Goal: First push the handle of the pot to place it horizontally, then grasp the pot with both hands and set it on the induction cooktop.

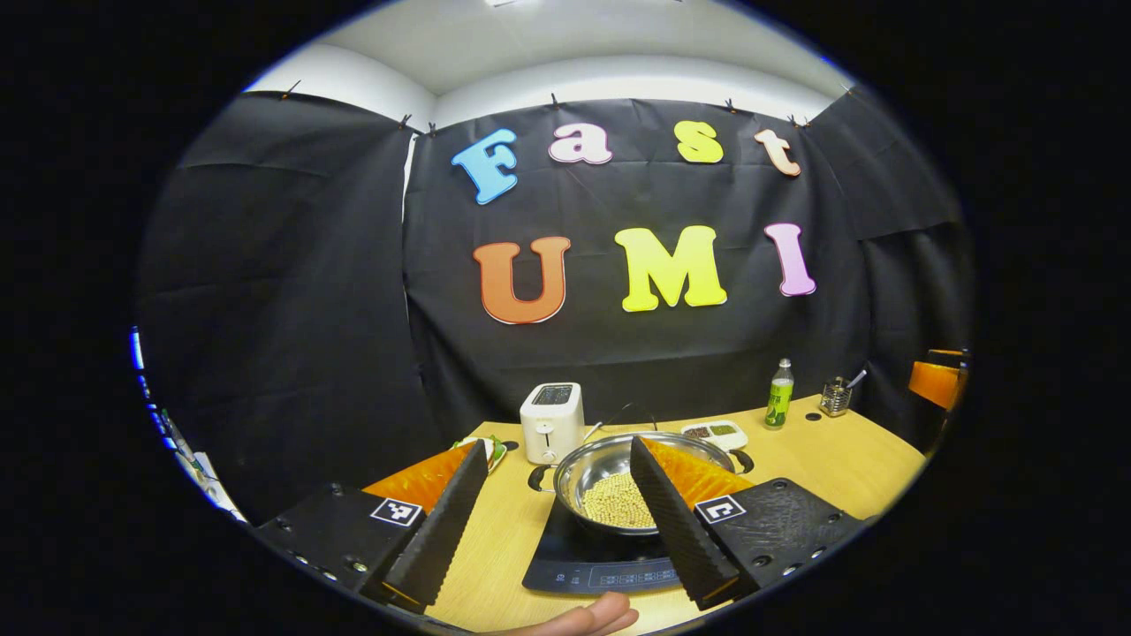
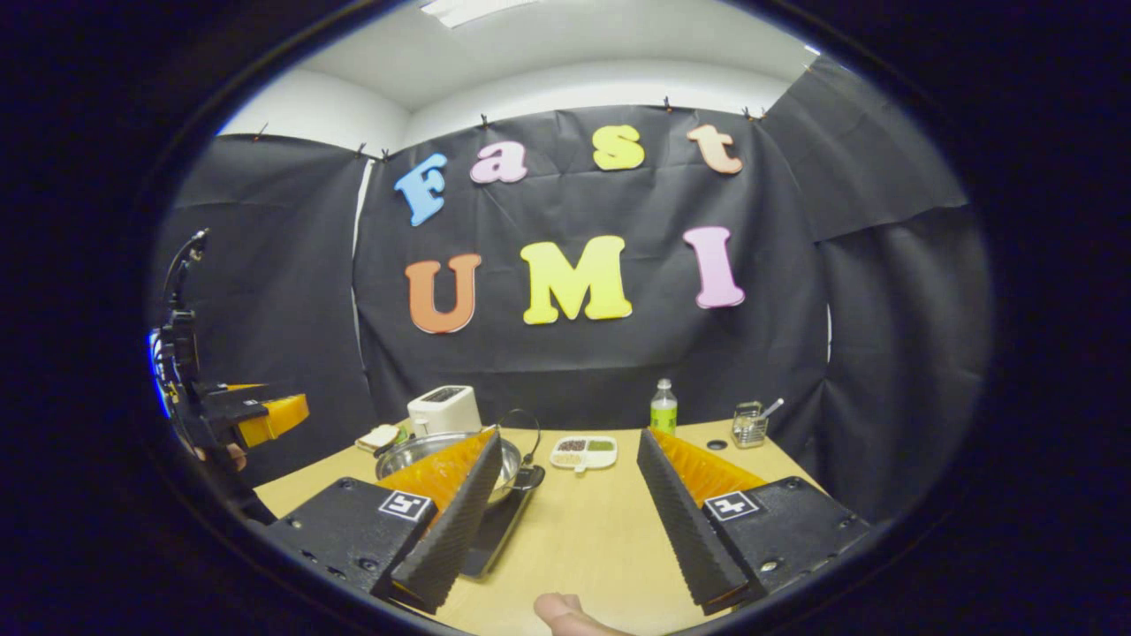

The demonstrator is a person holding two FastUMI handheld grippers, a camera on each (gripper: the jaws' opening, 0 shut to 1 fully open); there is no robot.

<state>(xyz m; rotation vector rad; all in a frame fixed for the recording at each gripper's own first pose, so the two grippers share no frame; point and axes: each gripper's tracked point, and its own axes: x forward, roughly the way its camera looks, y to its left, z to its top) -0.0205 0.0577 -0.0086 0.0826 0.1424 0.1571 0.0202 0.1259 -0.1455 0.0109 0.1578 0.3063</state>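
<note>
Pot [image 1: 618,481]: steel, filled with pale beans, sitting on the induction cooktop [image 1: 583,565] on the tabletop [image 1: 848,455].
Left gripper [image 1: 565,517]: released, fingers spread, holding nothing.
Right gripper [image 2: 561,512]: released, above bare tabletop.

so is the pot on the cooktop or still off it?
On it. In the left gripper view the pot, holding small pale beans, sits upright on the induction cooktop.

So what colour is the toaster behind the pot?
White toaster, clearest in the left gripper view.
</note>
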